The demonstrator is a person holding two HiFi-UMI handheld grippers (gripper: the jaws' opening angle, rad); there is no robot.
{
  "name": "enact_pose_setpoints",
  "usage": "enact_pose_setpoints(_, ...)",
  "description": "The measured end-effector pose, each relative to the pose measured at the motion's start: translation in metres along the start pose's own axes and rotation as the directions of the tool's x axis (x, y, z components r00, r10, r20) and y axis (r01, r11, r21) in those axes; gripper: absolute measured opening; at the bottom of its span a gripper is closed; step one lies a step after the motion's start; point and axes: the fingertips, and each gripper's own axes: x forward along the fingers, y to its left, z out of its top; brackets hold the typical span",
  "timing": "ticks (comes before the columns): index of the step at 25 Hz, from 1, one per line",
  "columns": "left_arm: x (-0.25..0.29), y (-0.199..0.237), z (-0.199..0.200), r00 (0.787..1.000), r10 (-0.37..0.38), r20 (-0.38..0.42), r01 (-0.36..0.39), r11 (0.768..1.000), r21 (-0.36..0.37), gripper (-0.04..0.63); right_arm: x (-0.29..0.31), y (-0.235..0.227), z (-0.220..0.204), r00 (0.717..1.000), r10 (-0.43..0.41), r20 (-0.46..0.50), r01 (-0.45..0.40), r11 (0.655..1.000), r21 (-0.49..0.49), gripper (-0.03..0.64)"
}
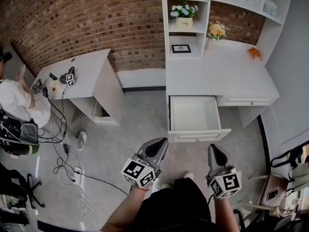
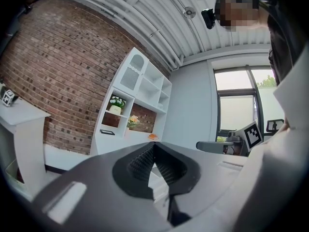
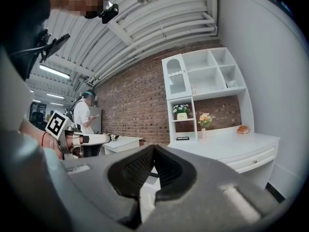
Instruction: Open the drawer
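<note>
The white desk [image 1: 217, 74] has its left drawer [image 1: 198, 135] pulled out, and the inside of the drawer is bare. A second drawer [image 1: 244, 101] to its right is closed. My left gripper [image 1: 162, 140] and right gripper [image 1: 211, 147] hover level over the floor, a short way in front of the open drawer and apart from it. Both are shut with nothing between the jaws. The left gripper view shows its own jaws [image 2: 153, 146] meeting at the tips. In the right gripper view the right gripper [image 3: 153, 148] looks the same, with the desk [image 3: 231, 146] beyond.
Shelves over the desk hold white flowers [image 1: 184, 11], a small frame [image 1: 181, 48] and a vase [image 1: 216, 30]. A second white table [image 1: 87, 74] stands at left with a person [image 1: 14, 100] beside it. Cables [image 1: 67, 163] cross the floor. A chair [image 1: 275, 190] is at lower right.
</note>
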Motion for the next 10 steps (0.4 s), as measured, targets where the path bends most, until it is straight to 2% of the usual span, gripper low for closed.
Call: enact_pose_setpoints(10, -0.0005, 0.0099, -0.004, 1.0, 0.006, 0.001, -0.006, 1.0, -0.016, 0.003, 0.0043, 0.0011, -0.0097, 1.0, -0.009, -0.014, 0.009, 1.0, 0.014, 0.002)
